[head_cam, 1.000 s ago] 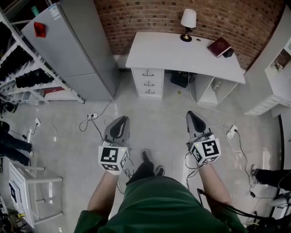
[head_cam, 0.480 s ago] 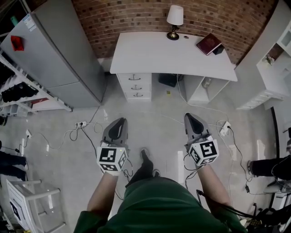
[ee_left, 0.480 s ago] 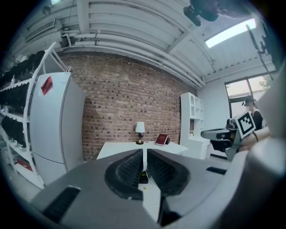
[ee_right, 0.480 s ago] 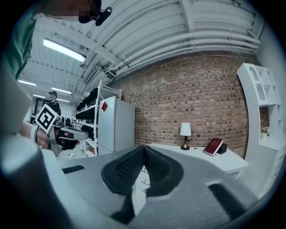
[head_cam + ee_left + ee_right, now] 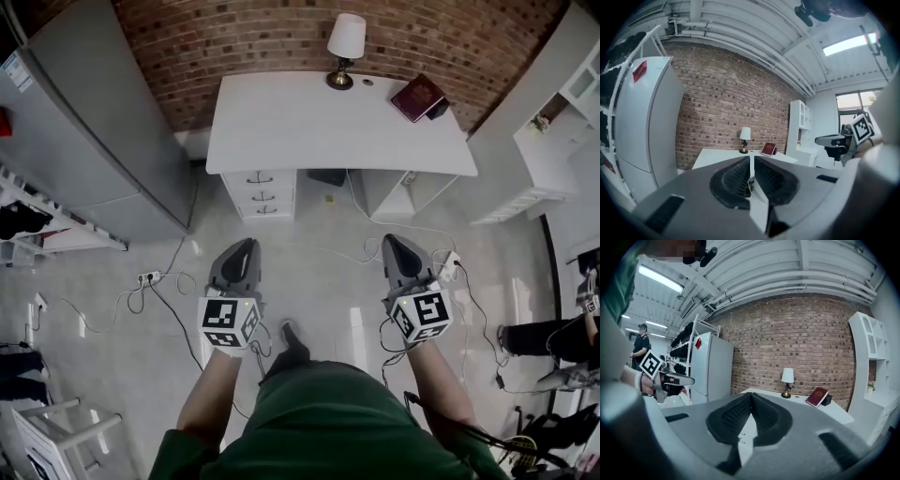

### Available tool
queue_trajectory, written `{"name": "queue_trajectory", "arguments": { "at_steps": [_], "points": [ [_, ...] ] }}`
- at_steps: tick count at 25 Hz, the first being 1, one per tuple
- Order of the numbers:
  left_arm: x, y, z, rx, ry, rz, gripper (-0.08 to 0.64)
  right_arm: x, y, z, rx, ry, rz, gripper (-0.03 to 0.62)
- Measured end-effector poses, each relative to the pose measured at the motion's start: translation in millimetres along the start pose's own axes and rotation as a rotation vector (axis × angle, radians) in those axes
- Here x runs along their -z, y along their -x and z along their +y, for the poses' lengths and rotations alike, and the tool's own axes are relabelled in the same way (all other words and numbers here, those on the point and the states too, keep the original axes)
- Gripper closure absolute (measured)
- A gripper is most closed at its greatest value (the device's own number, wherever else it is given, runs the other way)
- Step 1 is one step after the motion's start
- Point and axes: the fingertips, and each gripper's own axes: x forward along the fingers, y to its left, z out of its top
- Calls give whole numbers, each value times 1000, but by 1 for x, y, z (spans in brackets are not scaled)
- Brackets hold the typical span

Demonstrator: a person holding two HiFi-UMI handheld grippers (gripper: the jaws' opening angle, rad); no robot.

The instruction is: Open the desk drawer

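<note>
Approach: left gripper (image 5: pixel 246 247), right gripper (image 5: pixel 396 244), fingers (image 5: pixel 733 180) held clenched, empty. Drawers (image 5: pixel 262 195) well apart; fingers should be released before top handle (image 5: pixel 260 177) is taken.

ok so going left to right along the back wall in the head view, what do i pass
fridge → desk drawers → lamp → red book → white shelf unit

The head view looks steeply down on the far white table (image 5: pixel 281 131). Both gripper views face it level from well back, sharing its white-shaded lamp (image 5: pixel 745 133).
</note>
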Motion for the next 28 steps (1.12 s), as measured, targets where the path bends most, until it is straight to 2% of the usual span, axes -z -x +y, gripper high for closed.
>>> {"name": "queue_trajectory", "arguments": {
  "at_steps": [5, 14, 18, 22, 28],
  "points": [
    [10, -17, 35, -1, 38, 10, 535, -6, -39, 10, -1, 27, 19, 592],
    [9, -2, 117, -126, 85, -20, 535, -17, -91, 42, -63, 69, 33, 592],
    [15, 2, 127, -146, 105, -19, 535, -27, -110, 55, -97, 81, 18, 592],
    [17, -2, 123, -150, 98, -17, 535, -20, -124, 58, -128, 72, 20, 592],
    [1, -16, 132, -185, 76, -35, 535, -21, -160, 57, -183, 49, 6, 592]
  ]
}}
